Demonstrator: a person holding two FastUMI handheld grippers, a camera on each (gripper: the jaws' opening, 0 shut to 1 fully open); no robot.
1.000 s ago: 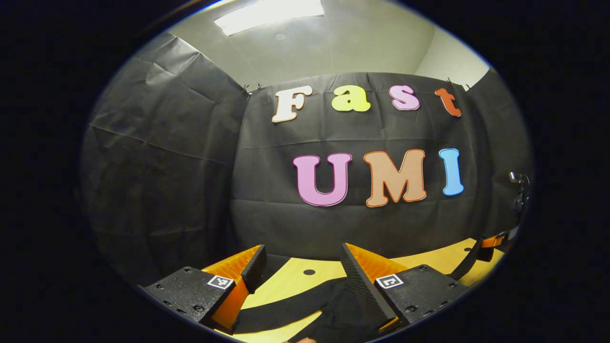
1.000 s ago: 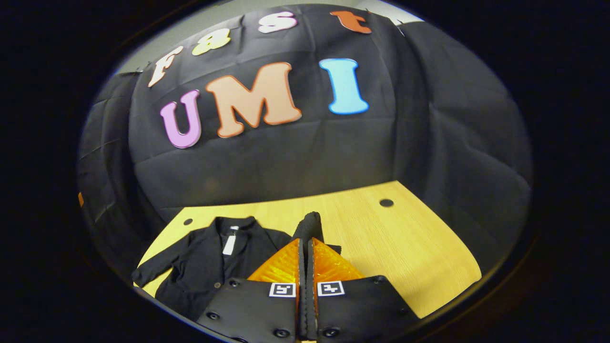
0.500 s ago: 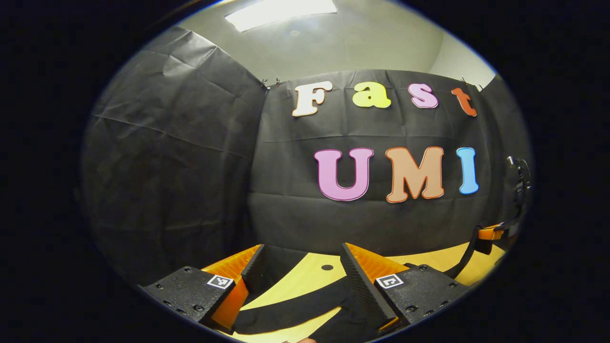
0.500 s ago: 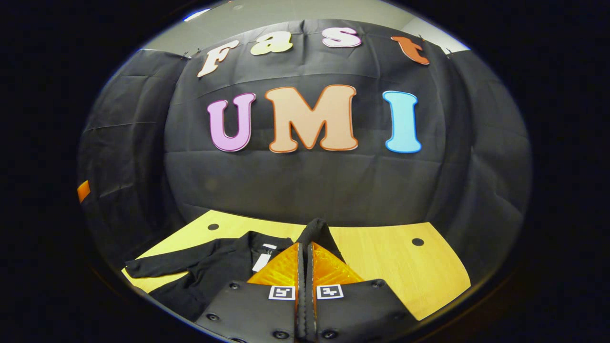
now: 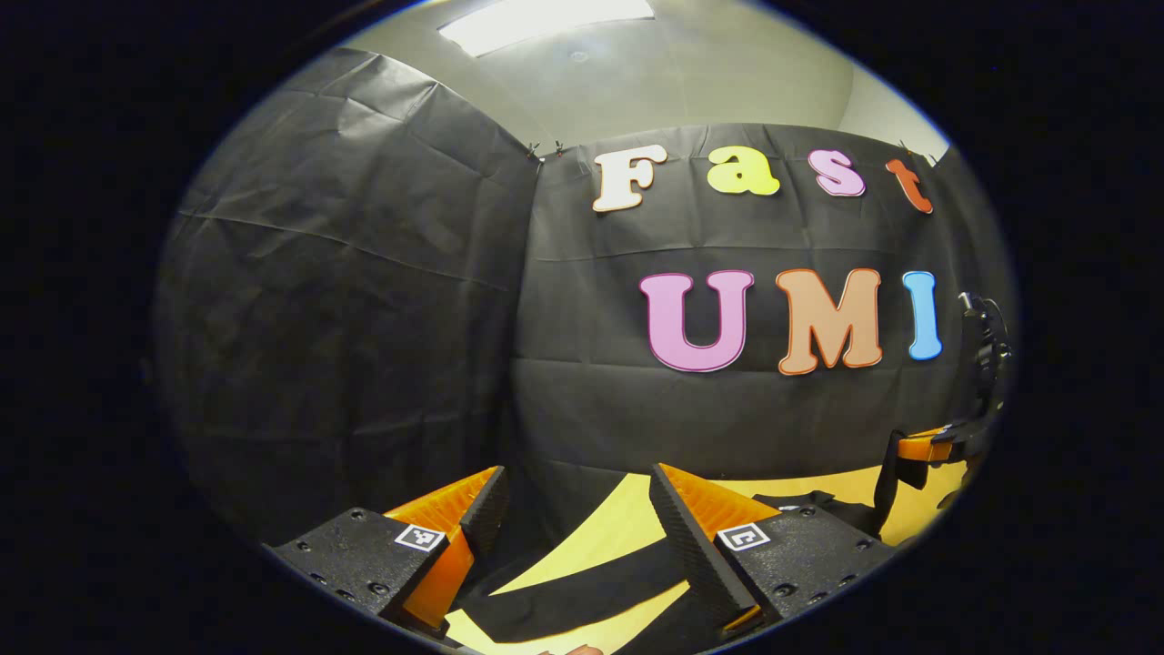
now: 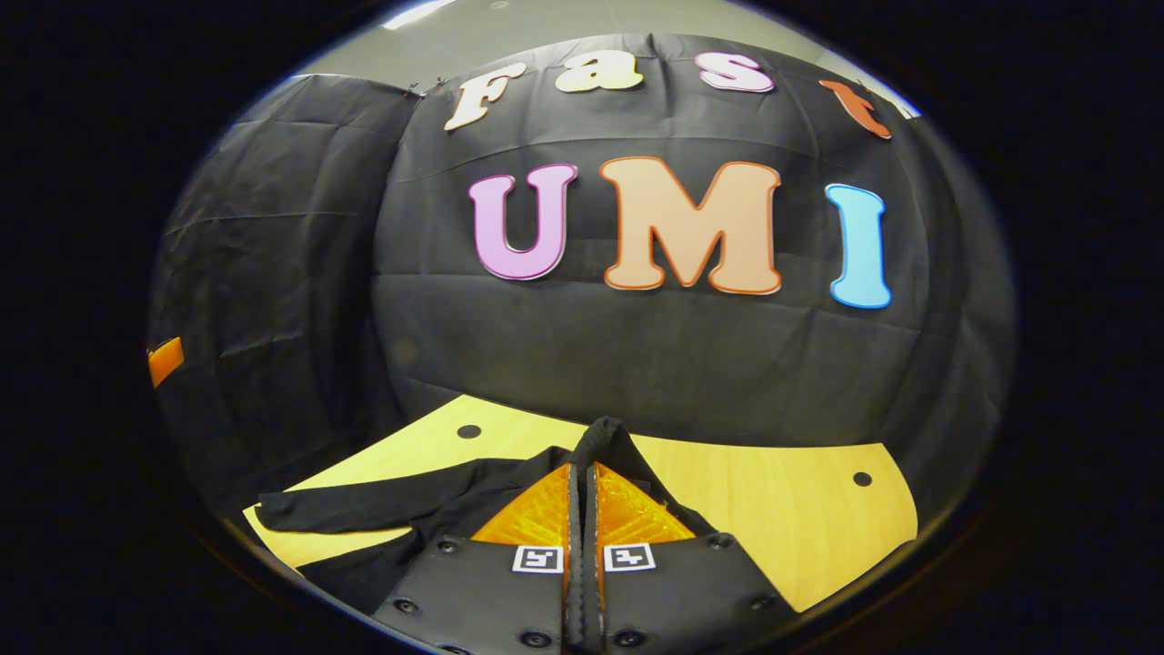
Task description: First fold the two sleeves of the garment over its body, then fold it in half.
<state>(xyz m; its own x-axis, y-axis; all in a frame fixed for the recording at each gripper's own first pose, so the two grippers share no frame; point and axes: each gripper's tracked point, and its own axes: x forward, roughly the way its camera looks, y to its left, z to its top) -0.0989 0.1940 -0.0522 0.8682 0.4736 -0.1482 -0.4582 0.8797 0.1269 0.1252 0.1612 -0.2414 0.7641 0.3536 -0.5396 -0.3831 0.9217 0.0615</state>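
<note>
The black garment (image 6: 364, 509) lies on the wooden table (image 6: 782, 528), its one sleeve stretched out to the left. My right gripper (image 6: 579, 468) is shut on the other sleeve's cuff (image 6: 602, 435), which stands up past the fingertips over the garment. In the left gripper view my left gripper (image 5: 575, 491) is open, with nothing between its fingers. It hovers above a sleeve (image 5: 591, 589) that lies flat across the table (image 5: 627, 523). The right gripper (image 5: 918, 448) shows at the far right edge, black cloth hanging from it.
Black cloth walls close the booth on the far side and on both flanks. The tabletop has small round holes (image 6: 468, 430) near its far corners (image 6: 861, 478). Bare wood stretches to the right of the garment.
The right gripper has carried the sleeve cuff leftward over the garment's body, now mostly hidden behind its fingers. The left gripper's view has swung to the left; it stays open.
</note>
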